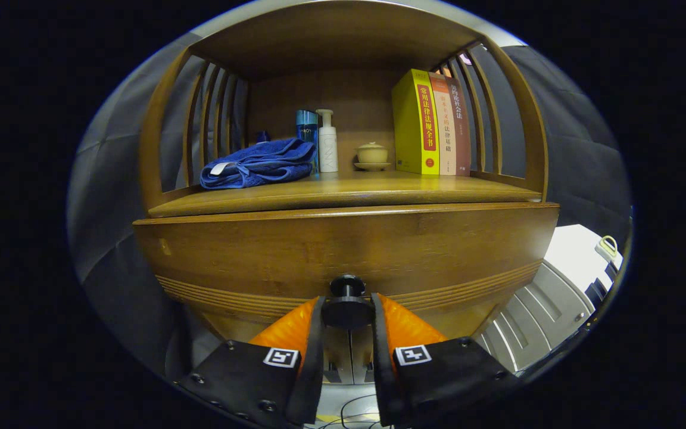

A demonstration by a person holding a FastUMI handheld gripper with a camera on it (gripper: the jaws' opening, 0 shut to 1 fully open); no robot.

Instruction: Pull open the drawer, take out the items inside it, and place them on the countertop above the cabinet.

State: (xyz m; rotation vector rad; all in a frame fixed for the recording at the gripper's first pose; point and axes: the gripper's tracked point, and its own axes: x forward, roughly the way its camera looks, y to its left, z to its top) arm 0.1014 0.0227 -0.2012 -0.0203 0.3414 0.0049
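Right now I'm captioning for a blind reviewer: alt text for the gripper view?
The gripper is shut on the dark knob of a wooden drawer. On the countertop above lie a blue towel, two bottles, a lidded cup and upright books.

Drawer interior not visible; front panel blocks any contents. Lower part of drawer front covered by the gripper body. Knob sits between the fingers; actual contact on either side can't be confirmed, knob's disc hides the touch lines. Small dark blue item behind the blue towel mostly covered, unidentifiable. Blue bottle base hidden by towel and white pump bottle. Third book partly behind the cabinet's side slats. White object with looped handle cut off, too distorted to identify. Cables below the fingers truncated.
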